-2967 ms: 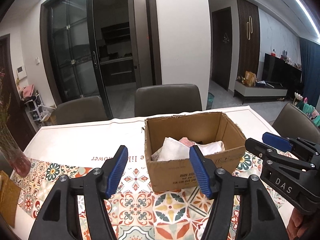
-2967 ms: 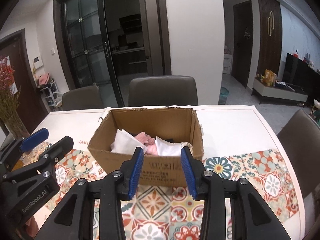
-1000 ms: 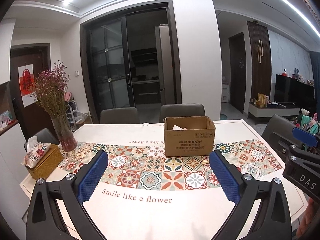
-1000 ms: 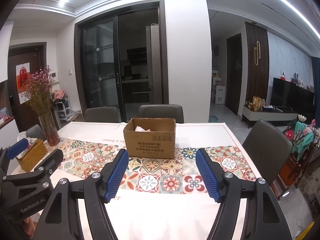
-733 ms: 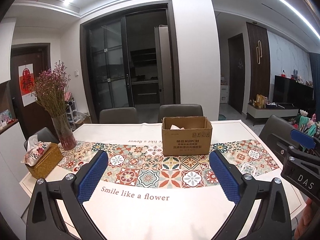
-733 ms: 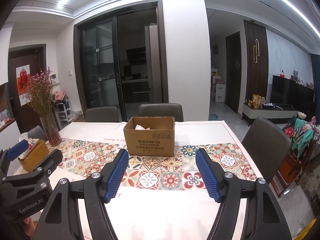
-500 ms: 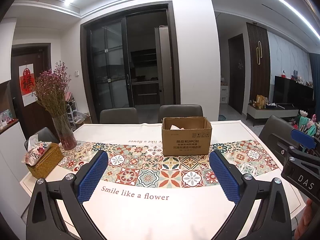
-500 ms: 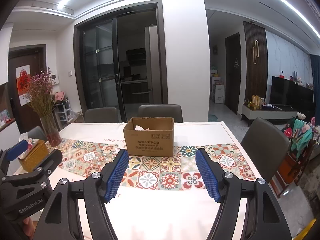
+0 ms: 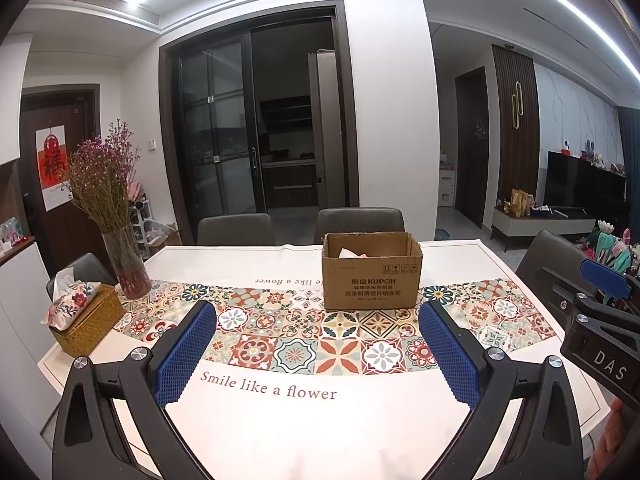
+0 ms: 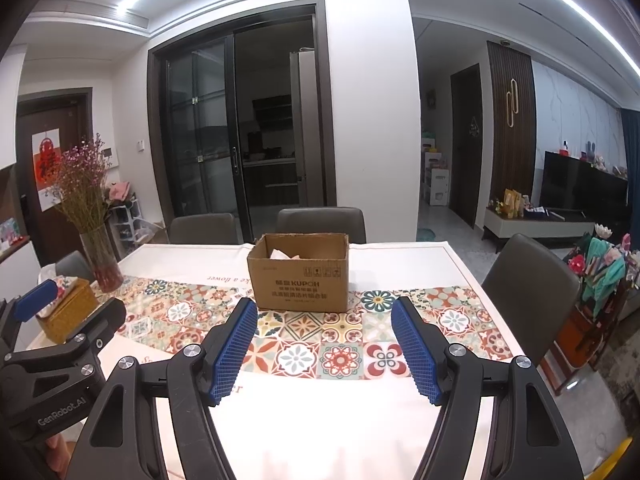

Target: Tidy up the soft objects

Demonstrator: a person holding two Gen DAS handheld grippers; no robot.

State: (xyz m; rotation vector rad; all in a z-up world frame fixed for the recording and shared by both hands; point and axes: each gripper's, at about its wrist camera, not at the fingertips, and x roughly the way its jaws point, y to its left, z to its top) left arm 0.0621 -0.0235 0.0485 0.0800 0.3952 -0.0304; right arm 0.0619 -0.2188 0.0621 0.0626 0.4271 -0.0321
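A brown cardboard box (image 9: 372, 276) stands on the patterned table runner, far from both grippers; it also shows in the right wrist view (image 10: 301, 278). White and pink soft cloths (image 10: 285, 255) peek over its rim (image 9: 352, 253). My left gripper (image 9: 318, 354) is open and empty above the table's near edge. My right gripper (image 10: 325, 350) is open and empty, to the right of the left one. Each gripper shows at the edge of the other's view: the right one (image 9: 600, 312), the left one (image 10: 60, 320).
A glass vase of dried purple flowers (image 9: 120, 248) and a woven tissue box (image 9: 82, 314) stand at the table's left end. Grey chairs stand behind the table (image 9: 360, 220) and at its right side (image 10: 528, 292). The tablecloth (image 9: 280, 420) covers the table.
Both grippers have pulled back from close over the box to the table's near edge and have opened wider. In the last half second nothing has visibly moved.
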